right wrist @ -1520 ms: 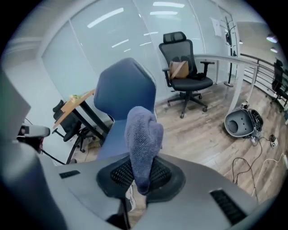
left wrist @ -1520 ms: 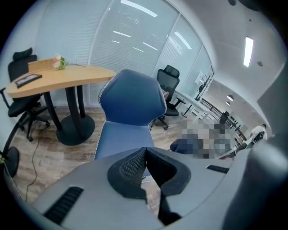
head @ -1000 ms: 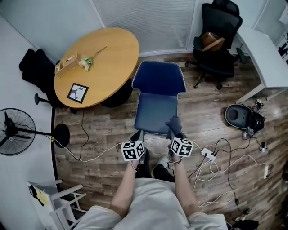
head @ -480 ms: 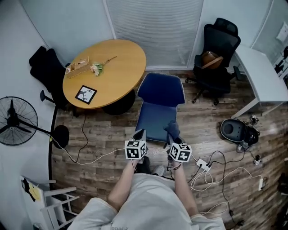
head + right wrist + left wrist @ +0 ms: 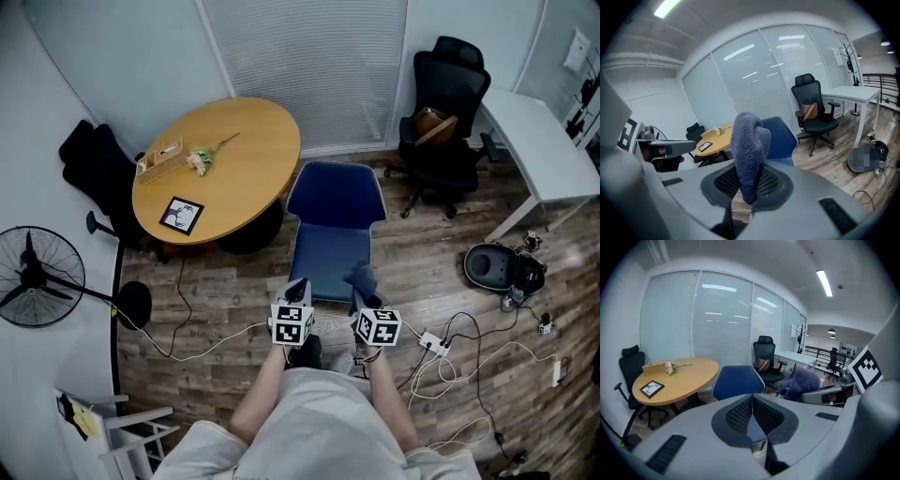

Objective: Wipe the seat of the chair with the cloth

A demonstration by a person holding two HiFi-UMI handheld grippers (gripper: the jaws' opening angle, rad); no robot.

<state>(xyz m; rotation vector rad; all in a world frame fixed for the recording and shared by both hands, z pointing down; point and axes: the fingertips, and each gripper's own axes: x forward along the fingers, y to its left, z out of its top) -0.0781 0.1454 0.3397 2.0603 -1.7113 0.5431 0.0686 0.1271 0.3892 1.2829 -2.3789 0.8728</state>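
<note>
Two grippers are held low in front of the person, both short of the blue chair (image 5: 335, 192). The left gripper (image 5: 297, 288) has its jaws brought together with nothing between them, as the left gripper view shows. The right gripper (image 5: 362, 292) has its jaws clamped on the grey-blue cloth (image 5: 361, 277). In the right gripper view the cloth (image 5: 748, 140) stands bunched and upright out of the jaws, with the chair (image 5: 782, 137) beyond it. From the head view the cloth sits over the front right edge of the seat (image 5: 323, 258); I cannot tell whether it touches.

Step in hand, as I judge it: the approach, with the cloth grasped and carried to the seat and no wiping begun.

The next move probably calls for:
- lowering the right gripper and tipping it so the free bunch of cloth presses flat on the seat;
- sweeping front to back across the cushion.

The empty left gripper could steady the chair if it shifts under pressure.

Writing: none legible. The marker cube (image 5: 292, 323) on each gripper carries only black-and-white square patterns. The framed picture (image 5: 182, 215) on the round wooden bench (image 5: 253, 155) is too small to read. No brand shows on the chair or the cloth.
</note>
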